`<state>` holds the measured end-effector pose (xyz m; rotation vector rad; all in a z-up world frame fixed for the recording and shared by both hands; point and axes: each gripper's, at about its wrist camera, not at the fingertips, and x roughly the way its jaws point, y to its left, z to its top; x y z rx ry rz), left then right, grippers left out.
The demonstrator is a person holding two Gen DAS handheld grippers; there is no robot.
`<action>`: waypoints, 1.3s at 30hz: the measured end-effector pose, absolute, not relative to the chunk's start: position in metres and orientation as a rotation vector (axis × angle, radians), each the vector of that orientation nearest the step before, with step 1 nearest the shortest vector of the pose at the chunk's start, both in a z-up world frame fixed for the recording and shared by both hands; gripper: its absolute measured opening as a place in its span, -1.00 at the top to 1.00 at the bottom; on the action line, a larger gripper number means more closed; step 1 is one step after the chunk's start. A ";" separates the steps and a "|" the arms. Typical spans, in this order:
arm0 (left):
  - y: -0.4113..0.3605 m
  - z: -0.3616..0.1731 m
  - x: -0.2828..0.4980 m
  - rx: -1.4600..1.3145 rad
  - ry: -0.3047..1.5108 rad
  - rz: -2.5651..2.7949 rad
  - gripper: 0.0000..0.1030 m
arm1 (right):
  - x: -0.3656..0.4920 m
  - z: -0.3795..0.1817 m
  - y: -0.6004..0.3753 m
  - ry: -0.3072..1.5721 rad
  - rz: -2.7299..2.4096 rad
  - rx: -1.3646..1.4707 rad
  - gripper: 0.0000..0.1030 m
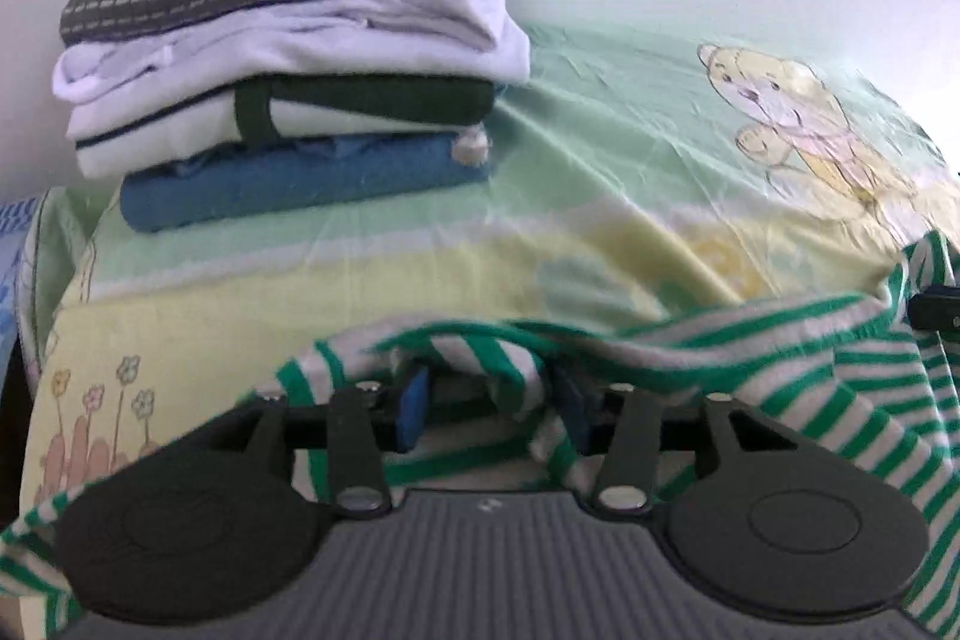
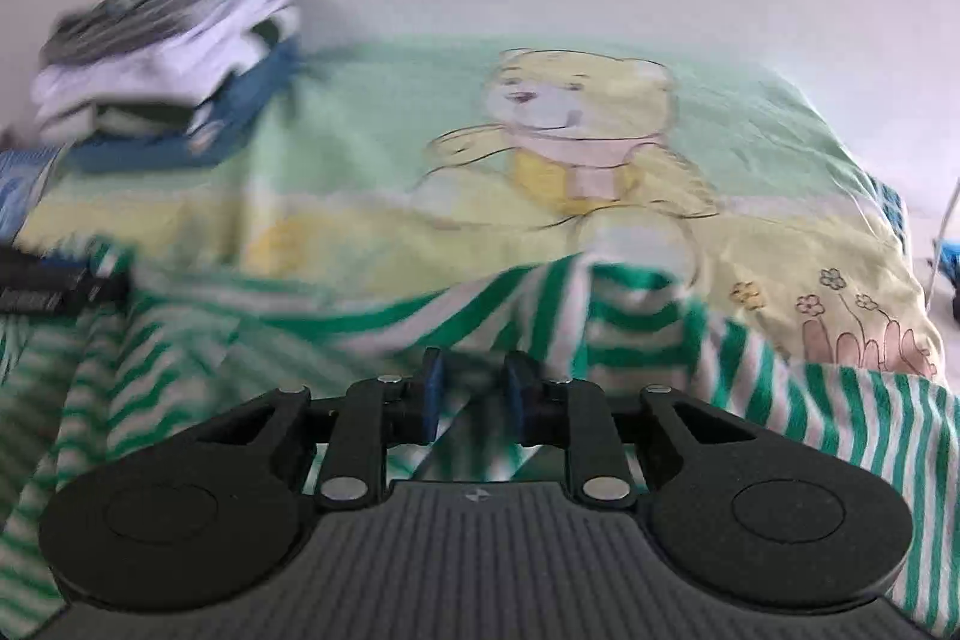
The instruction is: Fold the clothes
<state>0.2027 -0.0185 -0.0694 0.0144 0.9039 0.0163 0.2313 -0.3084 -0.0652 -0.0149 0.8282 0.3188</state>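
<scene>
My left gripper (image 1: pixel 492 409): jaws apart, green-and-white striped garment (image 1: pixel 720 340) bunched between blue pads; whether pads press it, I cannot tell. My right gripper (image 2: pixel 477 397): jaws narrow, striped cloth between them, grip unclear through blur. Garment lies across bear-print bedsheet (image 2: pixel 384 112). Stack of folded clothes (image 1: pixel 288 64) far left, against wall.

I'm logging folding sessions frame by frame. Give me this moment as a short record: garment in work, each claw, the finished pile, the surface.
garment: green-and-white striped top, unfolded, bunched across the near edge of the bed
left claw: jaws apart, striped cloth draped between them
right claw: jaws narrow, striped cloth between the pads
pile: stack of folded clothes, far left, grey knit on top
surface: bedsheet with bear print
</scene>
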 end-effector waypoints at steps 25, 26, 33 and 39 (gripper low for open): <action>-0.028 -0.015 0.170 0.155 0.801 -0.005 -0.19 | 0.218 -0.043 -0.356 0.738 0.175 0.116 0.45; -0.037 -0.008 0.165 0.166 0.787 -0.032 -0.19 | 0.210 -0.037 -0.366 0.727 0.160 0.098 0.41; -0.130 -0.005 0.151 0.218 0.782 -0.269 -0.18 | 0.172 -0.025 -0.465 0.763 -0.016 0.094 0.24; -0.197 -0.035 0.168 0.196 0.851 -0.348 -0.17 | 0.169 -0.039 -0.516 0.781 -0.077 0.156 -0.09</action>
